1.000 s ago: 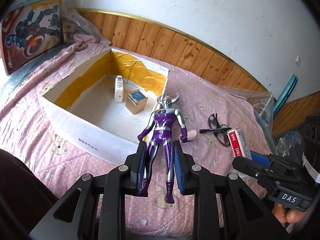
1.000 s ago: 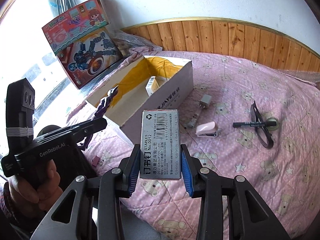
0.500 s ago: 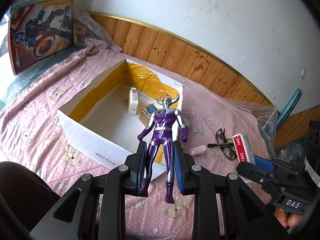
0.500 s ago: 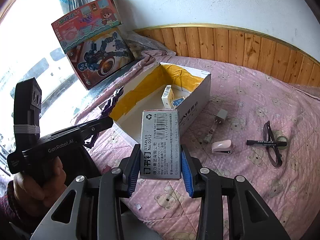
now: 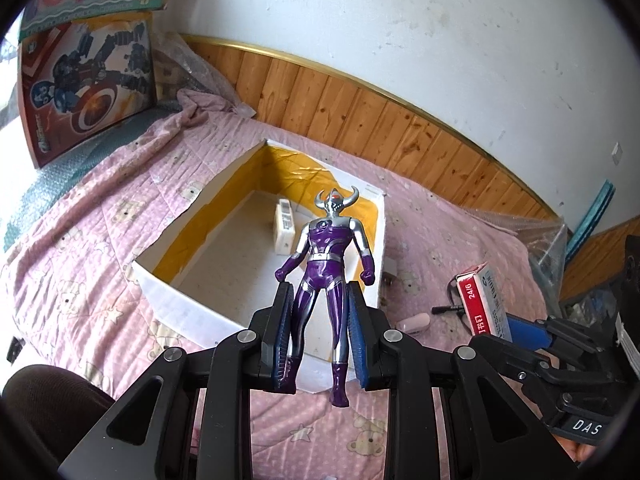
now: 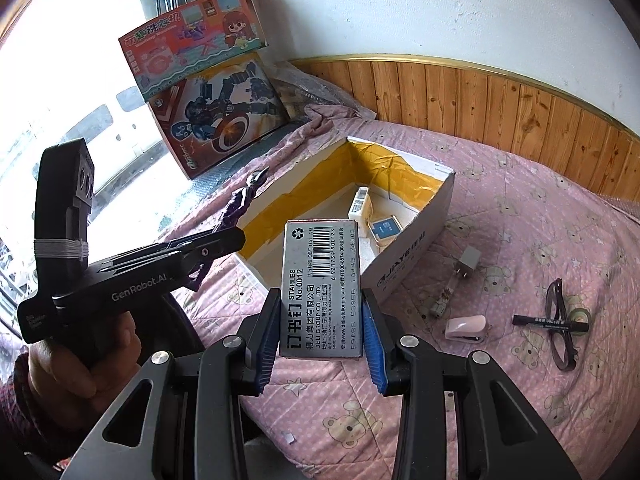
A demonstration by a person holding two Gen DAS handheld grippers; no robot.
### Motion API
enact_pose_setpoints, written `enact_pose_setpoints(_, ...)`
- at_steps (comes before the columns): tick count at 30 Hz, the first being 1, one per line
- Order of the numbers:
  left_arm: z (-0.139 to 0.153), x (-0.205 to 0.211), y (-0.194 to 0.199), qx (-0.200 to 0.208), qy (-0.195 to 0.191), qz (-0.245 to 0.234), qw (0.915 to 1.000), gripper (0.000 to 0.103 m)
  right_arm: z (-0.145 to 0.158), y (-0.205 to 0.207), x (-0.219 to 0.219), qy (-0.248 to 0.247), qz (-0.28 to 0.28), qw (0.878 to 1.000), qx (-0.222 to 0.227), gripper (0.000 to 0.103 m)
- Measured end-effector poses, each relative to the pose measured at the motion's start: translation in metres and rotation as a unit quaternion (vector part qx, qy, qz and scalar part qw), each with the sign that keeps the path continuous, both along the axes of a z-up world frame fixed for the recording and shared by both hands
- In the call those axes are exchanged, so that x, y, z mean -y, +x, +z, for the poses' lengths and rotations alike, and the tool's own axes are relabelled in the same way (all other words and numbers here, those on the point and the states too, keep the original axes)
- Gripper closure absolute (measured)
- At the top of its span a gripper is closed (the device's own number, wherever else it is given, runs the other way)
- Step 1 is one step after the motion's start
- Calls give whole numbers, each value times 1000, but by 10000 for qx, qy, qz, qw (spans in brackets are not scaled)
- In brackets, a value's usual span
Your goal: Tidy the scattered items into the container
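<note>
Change since earlier frame: both loads are seen carried nearer the cardboard box (image 5: 362,236); its open top is now larger in both wrist views, and the purple figure (image 5: 326,276) now overlaps the box floor in the left wrist view.
Left gripper (image 5: 320,336): the fingers are pinched on the figure's legs; the figure is held upright, head toward the far wall of the box.
Right gripper (image 6: 320,336): the fingers are pressed against the long sides of the staples box (image 6: 320,288), label up, held just short of the near right corner of the cardboard box.
Container: it rests on the pink bed cover (image 6: 540,240); a white carton (image 6: 359,204) and a small blue-topped box (image 6: 385,230) already lie at its far end, while the near floor is bare.
Step in hand: both held items are judged to be on the way to release inside the box.
How to do it well: each load should be brought past the rim and lowered over the bare near floor before the fingers are spread; the two grippers should be kept apart, one release at a time.
Risk: the figure's horns or feet may catch the near wall if it is lowered early.
Left to tidy: a charger plug (image 6: 469,260), a pink stapler (image 6: 466,327), a black marker (image 6: 550,320) and glasses (image 6: 560,332) lie on the bed to the right.
</note>
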State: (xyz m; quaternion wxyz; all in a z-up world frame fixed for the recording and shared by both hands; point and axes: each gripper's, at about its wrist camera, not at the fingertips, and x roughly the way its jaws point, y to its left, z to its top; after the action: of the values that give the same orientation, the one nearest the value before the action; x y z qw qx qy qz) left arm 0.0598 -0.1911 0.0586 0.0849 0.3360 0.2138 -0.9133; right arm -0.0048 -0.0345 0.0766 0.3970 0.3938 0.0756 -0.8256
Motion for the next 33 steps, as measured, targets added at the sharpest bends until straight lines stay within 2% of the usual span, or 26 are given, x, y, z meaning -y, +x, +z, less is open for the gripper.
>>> enact_pose_setpoints(7, 1, 12, -12, 80, -125, 31, 9999, 76, -2, -10, 13, 22, 97, 9999, 12, 64)
enact_pose_setpoints(21, -19, 24, -45, 678, -385, 76, 9969, 76, -6, -26, 43, 63, 312, 9995, 70, 64)
enact_pose_setpoints(33, -21, 46, -54, 731, -304, 188, 9967, 76, -13, -36, 70, 104, 493, 9986, 181, 64)
